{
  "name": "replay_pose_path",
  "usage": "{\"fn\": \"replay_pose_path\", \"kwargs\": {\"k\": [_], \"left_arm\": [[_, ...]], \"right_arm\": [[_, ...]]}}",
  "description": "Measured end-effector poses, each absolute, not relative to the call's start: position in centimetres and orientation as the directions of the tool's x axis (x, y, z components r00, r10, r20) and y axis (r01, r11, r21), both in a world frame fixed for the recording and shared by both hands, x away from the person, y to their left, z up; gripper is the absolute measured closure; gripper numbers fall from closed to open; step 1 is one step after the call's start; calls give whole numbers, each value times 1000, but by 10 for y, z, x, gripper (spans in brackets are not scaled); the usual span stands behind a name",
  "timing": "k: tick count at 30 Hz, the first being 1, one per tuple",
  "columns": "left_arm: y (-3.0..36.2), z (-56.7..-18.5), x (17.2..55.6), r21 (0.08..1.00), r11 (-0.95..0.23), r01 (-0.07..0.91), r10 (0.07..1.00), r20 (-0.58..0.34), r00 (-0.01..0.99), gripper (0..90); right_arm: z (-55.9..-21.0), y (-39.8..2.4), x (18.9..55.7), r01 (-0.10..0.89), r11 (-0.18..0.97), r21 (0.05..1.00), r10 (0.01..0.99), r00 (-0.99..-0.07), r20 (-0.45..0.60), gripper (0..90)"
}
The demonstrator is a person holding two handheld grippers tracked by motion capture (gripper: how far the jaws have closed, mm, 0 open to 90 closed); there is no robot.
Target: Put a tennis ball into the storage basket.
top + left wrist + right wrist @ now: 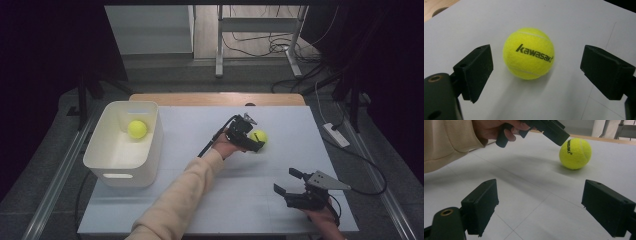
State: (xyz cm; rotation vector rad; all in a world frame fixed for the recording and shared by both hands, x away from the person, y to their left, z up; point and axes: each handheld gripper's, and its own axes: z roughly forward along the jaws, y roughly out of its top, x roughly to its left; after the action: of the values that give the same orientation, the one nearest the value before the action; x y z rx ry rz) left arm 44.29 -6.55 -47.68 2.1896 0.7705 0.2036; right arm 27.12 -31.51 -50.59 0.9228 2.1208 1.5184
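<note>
A yellow tennis ball (260, 136) printed "kawasaki" rests on the white tabletop (200, 200), right of centre. My left gripper (256, 143) reaches it from the left and is open. In the left gripper view the ball (528, 53) lies between and slightly ahead of the black pads (475, 71), with a gap on each side. My right gripper (286, 181) hovers open near the front right edge, with nothing between its jaws. In its own view the right gripper (540, 195) faces the ball (575, 153) and the left gripper (559, 135) above it.
A white plastic bin (95, 150) stands at the table's left with a second yellow tennis ball (137, 129) inside. A cream-sleeved forearm (175, 195) crosses the table's middle from the front edge. Cables and a desk frame (260, 45) lie on the floor beyond the table.
</note>
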Motion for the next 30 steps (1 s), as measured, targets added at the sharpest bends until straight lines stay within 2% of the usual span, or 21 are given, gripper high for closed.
{"fn": "replay_pose_path", "kwargs": {"k": [30], "left_arm": [[-87,-501,463,693,-515,505,620,-107,777,105]], "right_arm": [[-507,-317,271,302,196,933,694,-715,86,137]]}}
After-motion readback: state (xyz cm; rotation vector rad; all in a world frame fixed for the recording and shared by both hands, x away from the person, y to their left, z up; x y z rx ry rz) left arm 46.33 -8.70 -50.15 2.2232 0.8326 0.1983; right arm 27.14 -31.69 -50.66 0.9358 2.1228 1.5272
